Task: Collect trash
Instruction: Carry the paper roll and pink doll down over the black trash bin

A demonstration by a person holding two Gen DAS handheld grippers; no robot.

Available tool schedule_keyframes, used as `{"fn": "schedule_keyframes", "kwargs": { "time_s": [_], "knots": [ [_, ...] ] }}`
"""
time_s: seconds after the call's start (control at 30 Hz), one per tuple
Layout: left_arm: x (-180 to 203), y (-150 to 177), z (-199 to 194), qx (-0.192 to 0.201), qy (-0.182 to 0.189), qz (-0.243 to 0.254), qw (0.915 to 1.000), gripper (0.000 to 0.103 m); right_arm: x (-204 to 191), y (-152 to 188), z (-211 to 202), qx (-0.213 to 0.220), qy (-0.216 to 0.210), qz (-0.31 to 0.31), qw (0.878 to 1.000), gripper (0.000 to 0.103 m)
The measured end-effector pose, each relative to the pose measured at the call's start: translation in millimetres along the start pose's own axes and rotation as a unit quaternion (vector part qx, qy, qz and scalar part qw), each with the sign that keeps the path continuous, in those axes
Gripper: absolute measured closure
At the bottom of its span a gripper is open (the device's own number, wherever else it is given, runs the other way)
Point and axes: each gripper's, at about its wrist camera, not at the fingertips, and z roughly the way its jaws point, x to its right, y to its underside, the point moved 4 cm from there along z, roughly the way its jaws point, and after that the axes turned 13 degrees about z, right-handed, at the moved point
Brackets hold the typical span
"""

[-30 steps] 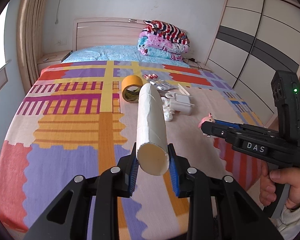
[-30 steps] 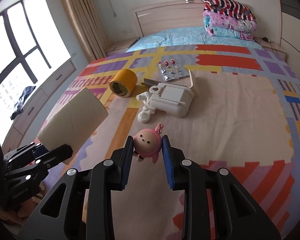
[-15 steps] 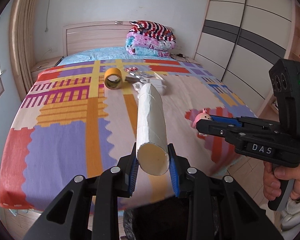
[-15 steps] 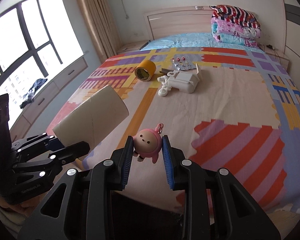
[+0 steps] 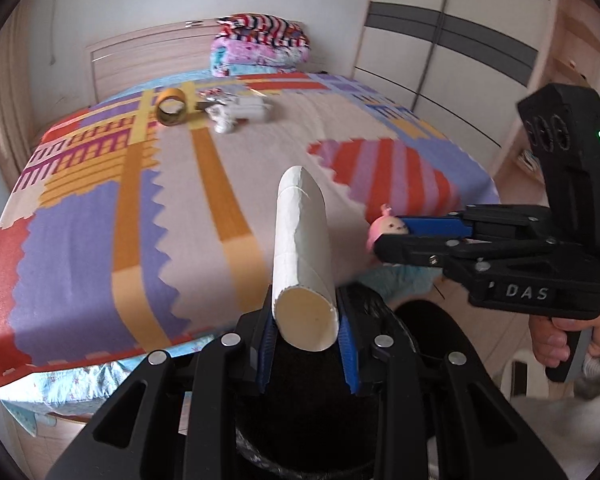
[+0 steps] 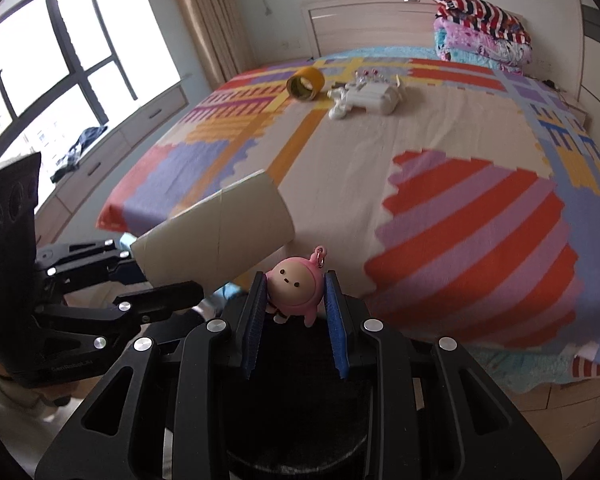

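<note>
Left wrist view has my left gripper (image 5: 306, 322) pinching a cardboard tube (image 5: 300, 248) near its close end, blue fingers (image 5: 347, 354) pressed on both sides, the rest of the tube sticking out forward over the foot of the bed (image 5: 80, 240). Right under it I can see the dark mouth of a bin (image 5: 428, 320) with a black liner, so I'd guess this is the drop spot.

Right gripper (image 6: 294, 294) is clamped on a little pink keychain figure (image 6: 294, 290), squeezed across the body with the metal ring poking up top. It hangs over the same dark bin (image 6: 300, 420).

Handling-wise, the tube looks light and hollow, so it'll probably crush if squeezed harder, and being held at one end it could swing a bit. The figure looks like hard smooth plastic, rounded, so likely slippery; the widest part of the body seems the right place to hold it.

Still on the bed, well away: a yellow tape roll (image 6: 305, 82), a white charger with cord (image 6: 370, 96) just beside it, and what look like pill blister packs (image 6: 370, 74), too blurry to be sure.
</note>
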Motion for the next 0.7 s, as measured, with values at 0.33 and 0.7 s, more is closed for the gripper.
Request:
{"fn": "schedule_keyframes", "kwargs": {
  "time_s": [0.33, 0.7],
  "knots": [
    [28, 50, 16, -0.067, 0.044, 0.033, 0.9962, 0.076, 7, 48, 20, -0.060, 0.008, -0.008, 0.998, 0.074],
    [31, 110, 84, -0.182, 0.052, 0.044, 0.9809, 0.076, 18, 81, 66, -0.130, 0.045, -0.011, 0.990, 0.074]
  ]
}}
